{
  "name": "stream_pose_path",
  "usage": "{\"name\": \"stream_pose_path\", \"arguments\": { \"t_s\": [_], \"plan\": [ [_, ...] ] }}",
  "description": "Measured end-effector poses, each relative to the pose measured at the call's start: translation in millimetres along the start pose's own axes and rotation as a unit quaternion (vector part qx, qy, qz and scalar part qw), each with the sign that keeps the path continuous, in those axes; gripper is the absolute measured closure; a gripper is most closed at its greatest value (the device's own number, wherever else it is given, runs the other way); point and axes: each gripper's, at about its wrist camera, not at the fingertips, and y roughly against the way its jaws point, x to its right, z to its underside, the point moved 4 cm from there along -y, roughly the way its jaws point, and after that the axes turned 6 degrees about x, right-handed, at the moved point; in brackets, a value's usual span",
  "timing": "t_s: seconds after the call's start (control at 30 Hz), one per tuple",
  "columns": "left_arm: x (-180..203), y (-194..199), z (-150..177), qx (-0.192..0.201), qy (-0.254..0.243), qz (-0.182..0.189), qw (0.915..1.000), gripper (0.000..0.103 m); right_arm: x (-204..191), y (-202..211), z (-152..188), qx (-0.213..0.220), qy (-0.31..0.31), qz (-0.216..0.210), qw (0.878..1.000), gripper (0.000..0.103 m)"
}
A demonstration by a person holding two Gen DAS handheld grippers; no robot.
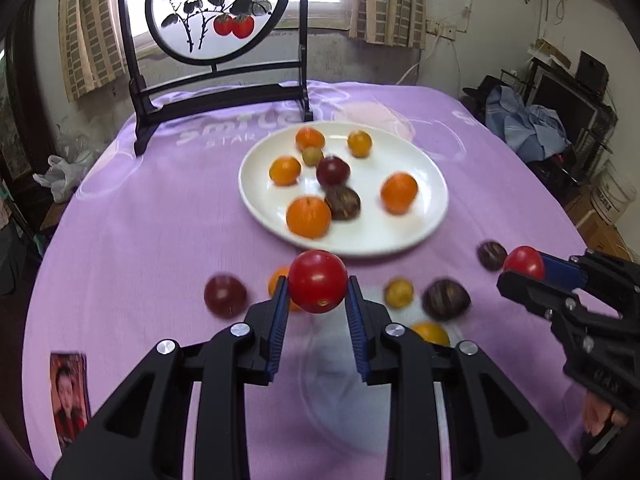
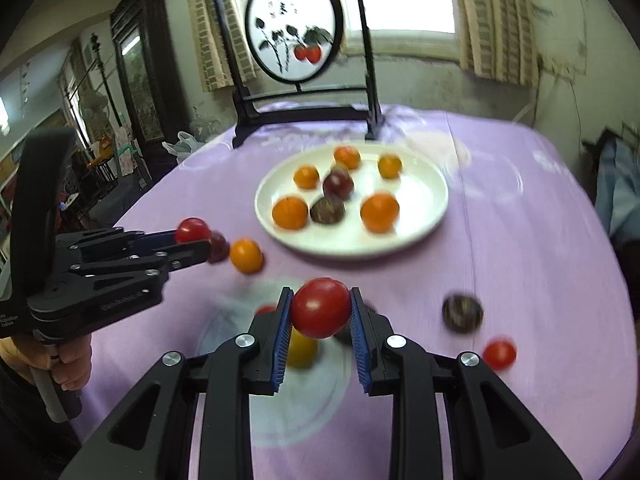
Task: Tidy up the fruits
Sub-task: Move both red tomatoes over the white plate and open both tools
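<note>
My left gripper [image 1: 317, 284] is shut on a red tomato [image 1: 318, 280], held above the purple cloth just in front of the white plate [image 1: 420, 236]. My right gripper [image 2: 321, 308] is shut on another red tomato [image 2: 320, 307]. Each gripper shows in the other's view: the right one [image 1: 520, 270] at the right, the left one [image 2: 196, 236] at the left. The plate [image 2: 424, 224] holds several oranges and dark fruits. Loose fruits lie on the cloth: a dark red one [image 1: 225, 295], a yellow one [image 1: 399, 293], a dark brown one [image 1: 446, 300].
A black-framed round painted screen [image 1: 212, 8] stands at the table's far edge behind the plate. A photo card [image 1: 68, 396] lies at the near left. More loose fruits lie near the right gripper: a red tomato [image 2: 499, 354], a dark fruit [image 2: 462, 314], an orange [image 2: 245, 255].
</note>
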Motion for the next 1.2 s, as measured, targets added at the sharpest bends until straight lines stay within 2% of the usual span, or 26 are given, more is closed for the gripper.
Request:
{"name": "stream_pose_path", "arguments": {
  "t_s": [0.17,0.3,0.47,0.6,0.63,0.67,0.7,0.73,0.83,0.87,1.0,1.2],
  "plan": [
    [3,-47,-45,-0.004,0.028,-0.001,0.9996,0.075,1,-46,-23,-0.017,0.013,0.01,1.0,0.075],
    [1,-84,-69,-0.007,0.05,-0.006,0.9987,0.075,5,-82,-29,-0.043,0.014,0.024,0.999,0.075],
    [-5,-128,-71,-0.038,0.053,-0.017,0.9977,0.075,10,-111,-30,-0.059,0.01,0.035,0.998,0.075],
    [-12,-145,-67,-0.053,0.06,-0.02,0.9966,0.073,12,-125,-29,-0.066,0.011,0.038,0.997,0.071],
    [-13,-146,-66,-0.052,0.06,-0.02,0.9966,0.068,12,-127,-28,-0.068,0.01,0.038,0.997,0.069],
    [-13,-146,-65,-0.05,0.06,-0.022,0.9967,0.052,13,-128,-28,-0.069,0.008,0.038,0.997,0.06],
    [-13,-144,-65,-0.042,0.058,-0.025,0.9971,0.045,13,-127,-27,-0.067,0.005,0.039,0.997,0.055],
    [-11,-141,-65,-0.036,0.055,-0.028,0.9974,0.041,12,-126,-27,-0.066,0.006,0.037,0.997,0.054],
    [0,-129,-65,-0.022,0.032,-0.025,0.9989,0.04,5,-117,-25,-0.063,0.022,0.036,0.997,0.053],
    [4,-123,-66,-0.018,0.026,-0.023,0.9992,0.04,3,-111,-25,-0.059,0.028,0.037,0.997,0.049],
    [14,-98,-63,0.001,0.018,-0.018,0.9997,0.025,-1,-86,-21,-0.035,0.042,0.044,0.998,0.034],
    [18,-68,-42,-0.002,0.022,-0.013,0.9997,0.023,-2,-54,0,-0.039,0.032,0.04,0.998,0.026]
  ]
}}
